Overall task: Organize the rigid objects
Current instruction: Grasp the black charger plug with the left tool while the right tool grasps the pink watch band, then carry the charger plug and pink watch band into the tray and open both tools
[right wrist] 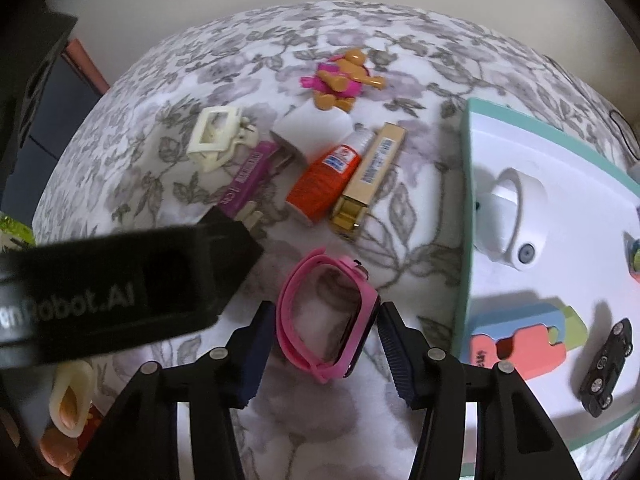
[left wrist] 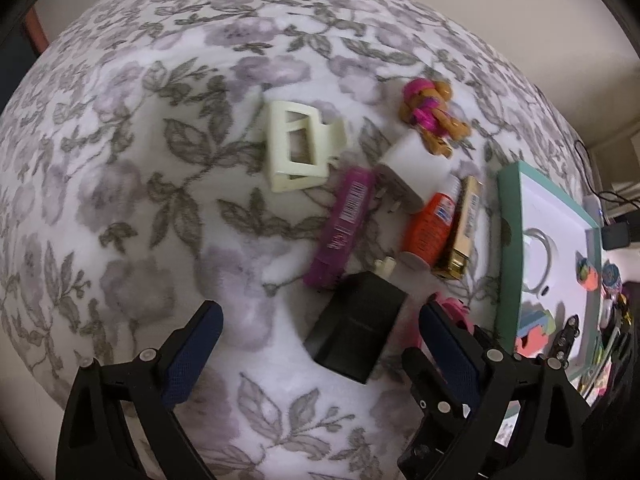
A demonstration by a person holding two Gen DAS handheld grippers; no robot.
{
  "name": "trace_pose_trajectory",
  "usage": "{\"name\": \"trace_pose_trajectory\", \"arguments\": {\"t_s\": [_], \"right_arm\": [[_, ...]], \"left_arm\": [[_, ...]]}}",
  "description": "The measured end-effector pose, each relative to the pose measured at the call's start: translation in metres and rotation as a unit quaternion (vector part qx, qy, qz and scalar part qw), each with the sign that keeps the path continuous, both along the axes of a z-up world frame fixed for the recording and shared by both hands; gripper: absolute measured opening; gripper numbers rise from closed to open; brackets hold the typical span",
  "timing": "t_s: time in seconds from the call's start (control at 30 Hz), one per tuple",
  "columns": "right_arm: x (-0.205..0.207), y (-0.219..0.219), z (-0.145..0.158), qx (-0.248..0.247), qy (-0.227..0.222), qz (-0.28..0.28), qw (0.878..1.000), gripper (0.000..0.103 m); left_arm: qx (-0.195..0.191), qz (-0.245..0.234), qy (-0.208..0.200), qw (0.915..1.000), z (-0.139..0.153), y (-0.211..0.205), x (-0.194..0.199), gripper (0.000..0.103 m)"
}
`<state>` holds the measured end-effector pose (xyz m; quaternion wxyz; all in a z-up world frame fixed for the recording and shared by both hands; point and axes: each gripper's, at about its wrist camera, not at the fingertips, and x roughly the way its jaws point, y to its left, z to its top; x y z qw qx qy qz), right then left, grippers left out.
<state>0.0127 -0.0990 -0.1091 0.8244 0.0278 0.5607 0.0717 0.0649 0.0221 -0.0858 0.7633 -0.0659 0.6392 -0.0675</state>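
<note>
Loose objects lie on a floral bedspread [left wrist: 120, 184]. A black charger block [left wrist: 356, 328] lies between the open fingers of my left gripper [left wrist: 320, 320], untouched. A pink watch [right wrist: 328, 316] lies between the open fingers of my right gripper [right wrist: 326, 320]; its strap edge shows in the left wrist view [left wrist: 456, 312]. Beyond lie a cream hair claw [left wrist: 298, 148], a purple tube [left wrist: 344, 224], a white plug adapter [left wrist: 412, 172], an orange bottle [left wrist: 428, 228], a gold box [left wrist: 460, 232] and an orange-and-pink toy figure [left wrist: 432, 116]. These also show in the right wrist view: claw [right wrist: 214, 136], bottle [right wrist: 324, 180], figure [right wrist: 344, 78].
A teal-rimmed white tray [right wrist: 468, 208] lies to the right, holding a white case [right wrist: 508, 216], foam puzzle pieces [right wrist: 516, 336] and a black toy car [right wrist: 608, 368]. The left gripper's black body [right wrist: 120, 292] crosses the right wrist view. Cables and a wall lie beyond the bed.
</note>
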Motion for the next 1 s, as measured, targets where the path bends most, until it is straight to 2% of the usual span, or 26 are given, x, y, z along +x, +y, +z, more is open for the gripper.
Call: {"name": "trace_pose_trajectory", "arguments": {"t_s": [0.07, 0.13, 0.27, 0.3, 0.33, 0.57, 0.67, 0.87, 1.0], "right_arm": [[-0.001, -0.002, 0.0, 0.002, 0.001, -0.002, 1.0, 0.056], [-0.002, -0.004, 0.001, 0.002, 0.002, -0.004, 1.0, 0.056], [-0.004, -0.01, 0.003, 0.003, 0.004, -0.006, 1.0, 0.056], [-0.004, -0.011, 0.004, 0.004, 0.004, -0.007, 1.0, 0.056], [-0.005, -0.008, 0.003, 0.004, 0.004, -0.008, 1.0, 0.056], [-0.009, -0.01, 0.003, 0.004, 0.007, -0.012, 1.0, 0.056], [-0.009, -0.009, 0.004, 0.006, 0.006, -0.014, 1.0, 0.056], [-0.008, -0.01, 0.008, 0.013, -0.001, -0.019, 1.0, 0.055], [-0.012, -0.014, 0.02, 0.018, -0.024, -0.022, 0.999, 0.055]], "left_arm": [[-0.009, -0.009, 0.004, 0.9999, -0.002, -0.006, 0.001, 0.091], [-0.015, -0.018, 0.009, 0.9997, -0.005, -0.01, 0.001, 0.072], [-0.019, -0.03, 0.016, 0.9992, -0.009, -0.017, 0.002, 0.054], [-0.02, -0.033, 0.016, 0.9991, -0.009, -0.018, 0.001, 0.044], [-0.021, -0.035, 0.015, 0.9991, -0.009, -0.019, 0.001, 0.038], [-0.027, -0.049, 0.01, 0.9984, -0.01, -0.027, 0.002, 0.036], [-0.032, -0.046, 0.005, 0.9984, -0.007, -0.024, 0.002, 0.032], [-0.044, -0.045, -0.018, 0.9978, 0.007, -0.02, 0.002, 0.031], [-0.054, -0.037, -0.037, 0.9972, 0.017, -0.017, 0.003, 0.031]]}}
